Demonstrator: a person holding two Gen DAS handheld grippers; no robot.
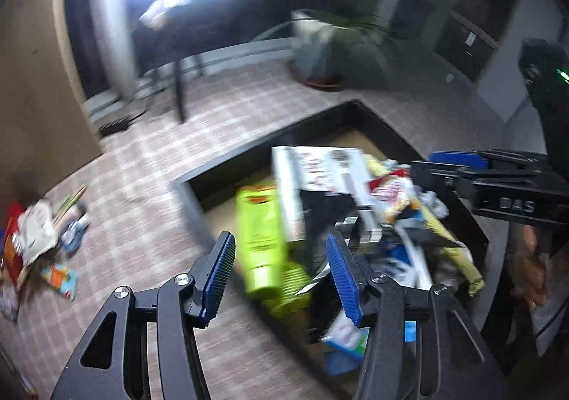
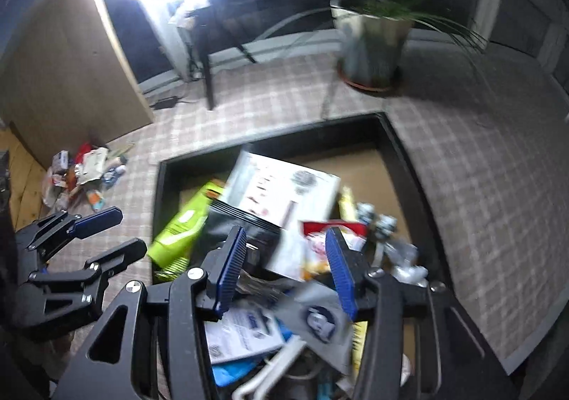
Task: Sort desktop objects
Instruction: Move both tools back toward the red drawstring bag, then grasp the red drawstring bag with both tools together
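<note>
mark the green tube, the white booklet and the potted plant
green tube (image 2: pixel 179 233): right wrist view, middle of its body.
white booklet (image 2: pixel 284 192): right wrist view, centre of its cover.
potted plant (image 2: pixel 371 44): right wrist view, side of the pot.

left tool (image 1: pixel 281 272) — black links, silver screws | right tool (image 2: pixel 286 266) — ribbed blue pads

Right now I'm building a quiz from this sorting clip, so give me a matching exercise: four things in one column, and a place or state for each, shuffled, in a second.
Things:
1. lime-green bottle
2. potted plant
3. loose pile of packets
4. right gripper

Places or states:
A. on the checked cloth, outside the box, towards the left
B. jaws open, nothing between them, above the box
C. lying inside the black box by its left wall
D. standing on a brown saucer beyond the box

Pairs: 1-C, 2-D, 3-A, 4-B
</note>
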